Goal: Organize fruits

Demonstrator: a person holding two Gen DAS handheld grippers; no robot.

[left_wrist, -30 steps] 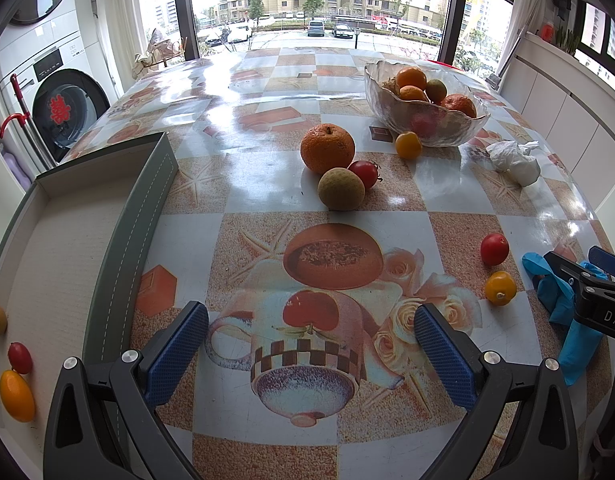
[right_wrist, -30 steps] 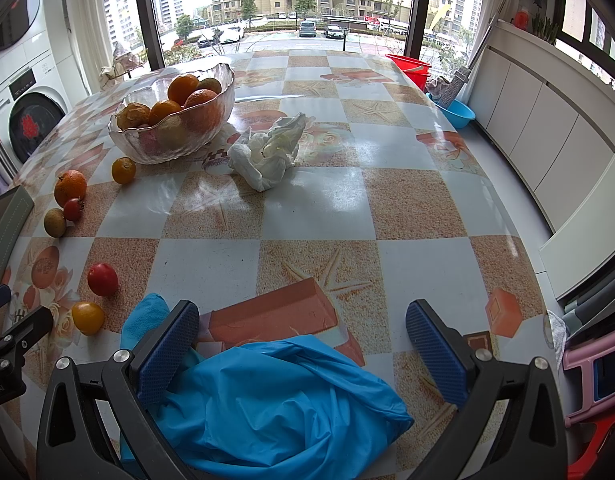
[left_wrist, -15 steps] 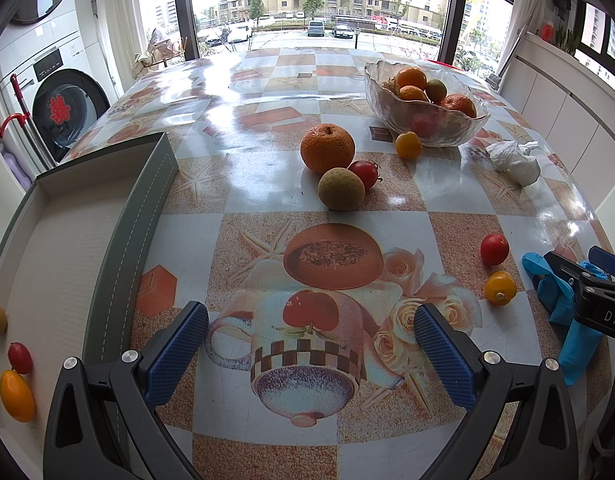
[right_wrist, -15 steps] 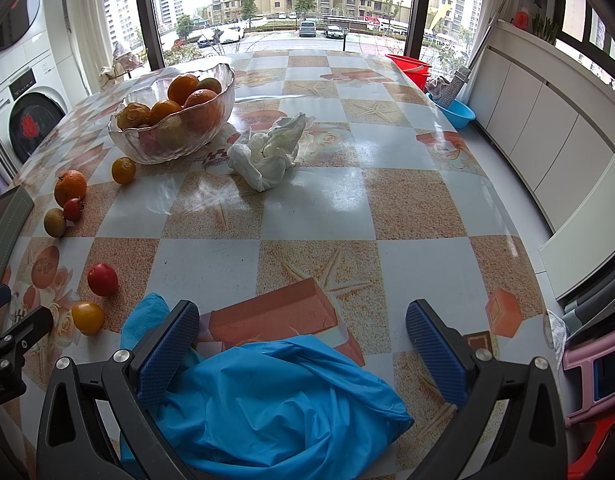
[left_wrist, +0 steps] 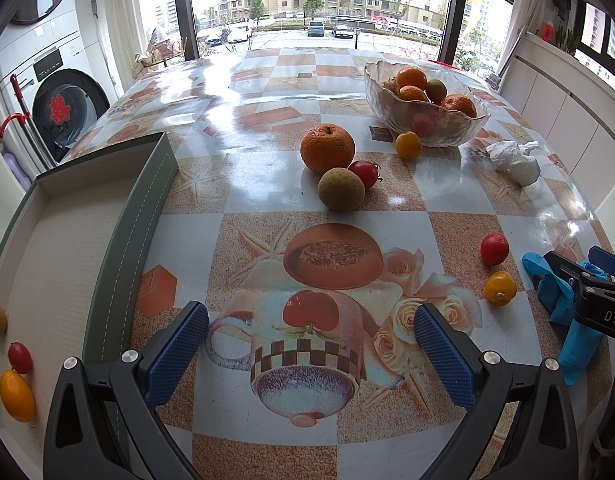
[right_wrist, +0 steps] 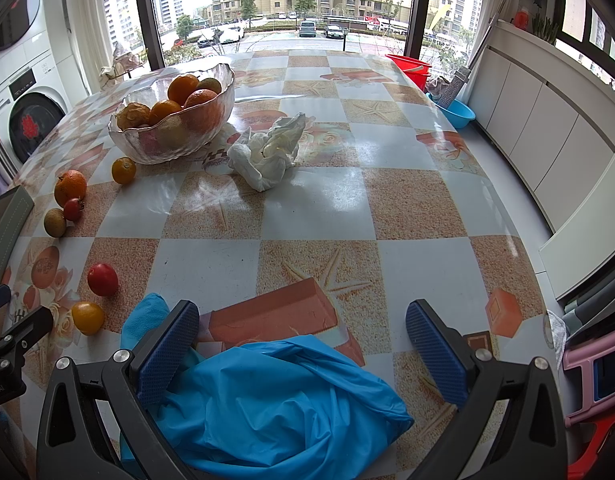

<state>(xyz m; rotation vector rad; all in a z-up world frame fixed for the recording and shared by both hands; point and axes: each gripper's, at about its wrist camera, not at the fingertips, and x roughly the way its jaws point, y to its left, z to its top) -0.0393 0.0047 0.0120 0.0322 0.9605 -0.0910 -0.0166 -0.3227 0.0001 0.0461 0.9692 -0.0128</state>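
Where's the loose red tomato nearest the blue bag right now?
The red tomato lies on the table, right side of the left wrist view, just beyond the yellow tomato, left of the blue bag.

Black tool (left_wrist: 310,354), blue ribbed pads (left_wrist: 175,354)

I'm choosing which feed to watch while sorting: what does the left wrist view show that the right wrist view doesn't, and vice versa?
Only the left wrist view shows the inside of the grey tray, with three small fruits in its near corner.

Only the right wrist view shows the red bucket, the blue basin and most of the blue plastic bag.

Both show the glass bowl, large orange, red tomato, yellow tomato and crumpled tissue.
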